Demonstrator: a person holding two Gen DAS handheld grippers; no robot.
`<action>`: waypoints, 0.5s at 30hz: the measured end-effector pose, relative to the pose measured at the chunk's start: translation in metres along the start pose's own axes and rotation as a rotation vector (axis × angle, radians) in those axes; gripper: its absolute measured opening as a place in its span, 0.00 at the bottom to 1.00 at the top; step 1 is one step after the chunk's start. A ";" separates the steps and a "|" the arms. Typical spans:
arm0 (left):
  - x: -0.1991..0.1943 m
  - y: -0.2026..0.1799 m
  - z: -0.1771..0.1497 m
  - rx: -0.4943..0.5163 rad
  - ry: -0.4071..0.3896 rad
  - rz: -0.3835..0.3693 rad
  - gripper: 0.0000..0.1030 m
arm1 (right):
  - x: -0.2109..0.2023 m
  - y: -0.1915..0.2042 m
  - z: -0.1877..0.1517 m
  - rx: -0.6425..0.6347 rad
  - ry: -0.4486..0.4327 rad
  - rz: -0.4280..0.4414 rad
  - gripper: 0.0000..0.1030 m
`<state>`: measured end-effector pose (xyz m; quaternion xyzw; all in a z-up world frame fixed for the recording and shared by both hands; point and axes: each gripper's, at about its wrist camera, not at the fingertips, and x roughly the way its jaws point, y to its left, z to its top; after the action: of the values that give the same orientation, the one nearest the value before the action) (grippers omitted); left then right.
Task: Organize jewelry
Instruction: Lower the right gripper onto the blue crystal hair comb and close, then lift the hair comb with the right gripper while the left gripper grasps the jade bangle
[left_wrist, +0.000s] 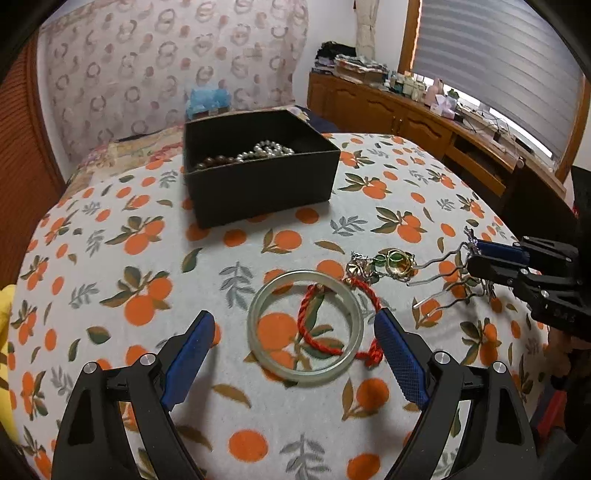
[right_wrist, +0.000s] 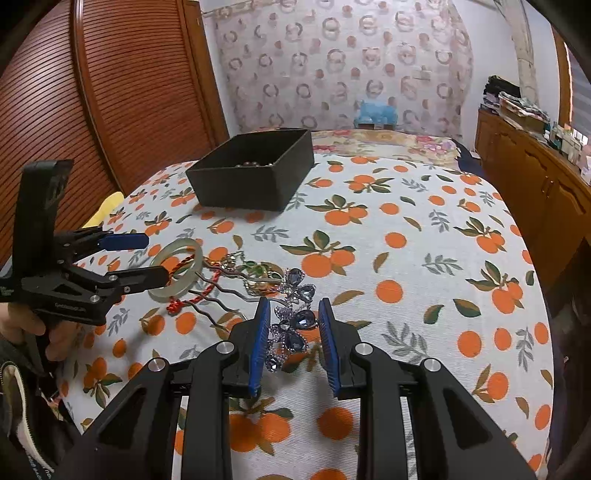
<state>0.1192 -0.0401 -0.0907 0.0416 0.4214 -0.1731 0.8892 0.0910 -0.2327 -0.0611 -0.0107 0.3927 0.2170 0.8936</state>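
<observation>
The left gripper (left_wrist: 295, 334) hung over the table with its jaws wide apart, and the pale green bangle (left_wrist: 306, 326) lay flat on the cloth between the two blue pads (left_wrist: 190, 350), which did not touch it. A red twisted cord (left_wrist: 314, 325) ran under and through the bangle, and one end of it came out near the right pad. Just behind the bangle lay a gold ornament with green stones (left_wrist: 391, 262).

The right gripper (right_wrist: 293, 341) had its jaws only partly apart, with the blue rhinestone flower head of a hairpin (right_wrist: 291, 325) between them. Whether the pads really pressed on the hairpin I could not tell from this view; a small gap seemed to show on each side. The wavy metal prongs (right_wrist: 212, 295) of the hairpin reached out toward the bangle and the red cord.

The black box (left_wrist: 258, 184) stood further back on the orange-printed tablecloth (left_wrist: 129, 258), well apart from the loose pieces. Inside it were a string of white pearls (left_wrist: 266, 150) and some brown beads (left_wrist: 214, 161). A hand (right_wrist: 33, 328) held the handle of the left gripper at the picture's left edge.
</observation>
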 end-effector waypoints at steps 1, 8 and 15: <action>0.002 0.000 0.001 0.003 0.006 0.001 0.82 | 0.000 -0.001 0.000 0.002 -0.001 -0.001 0.28; 0.017 -0.003 0.003 0.009 0.039 -0.002 0.82 | 0.001 -0.004 -0.001 0.008 -0.003 0.004 0.28; 0.016 -0.009 0.000 0.049 0.020 0.022 0.67 | 0.001 -0.005 0.000 0.010 -0.008 0.003 0.28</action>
<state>0.1259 -0.0530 -0.1025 0.0696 0.4252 -0.1733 0.8856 0.0936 -0.2370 -0.0620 -0.0048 0.3901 0.2165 0.8949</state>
